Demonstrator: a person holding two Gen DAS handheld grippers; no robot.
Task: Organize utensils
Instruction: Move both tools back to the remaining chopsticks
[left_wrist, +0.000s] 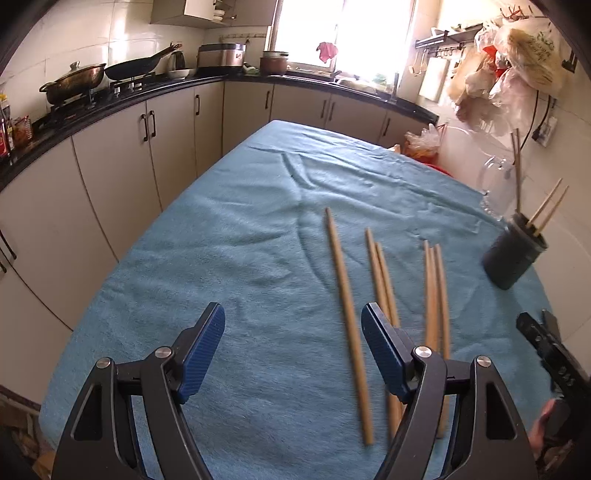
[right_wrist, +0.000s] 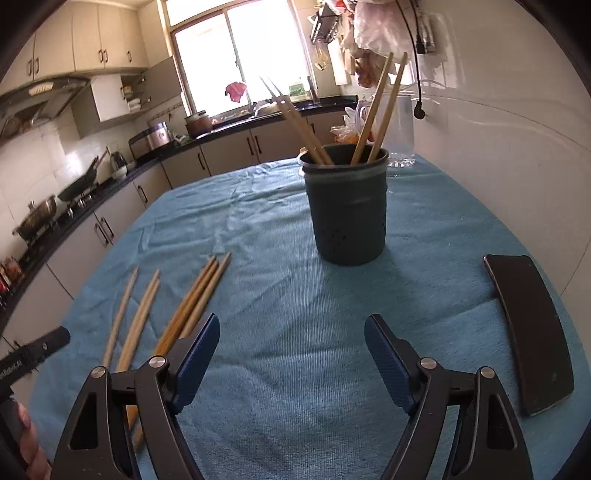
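The left gripper (left_wrist: 293, 332) hangs spread and empty over the blue cloth (left_wrist: 221, 258), with the loose chopsticks (left_wrist: 349, 325) lying just ahead, some running under its right-hand finger. The right gripper (right_wrist: 291, 343), also spread and empty, faces the dark holder (right_wrist: 347, 218) straight ahead, chopsticks to its left. Risks: closing on bunched sticks could lift two or scatter them; a careless insertion might tip the holder, and the phone (right_wrist: 528, 332) lies close on the right.
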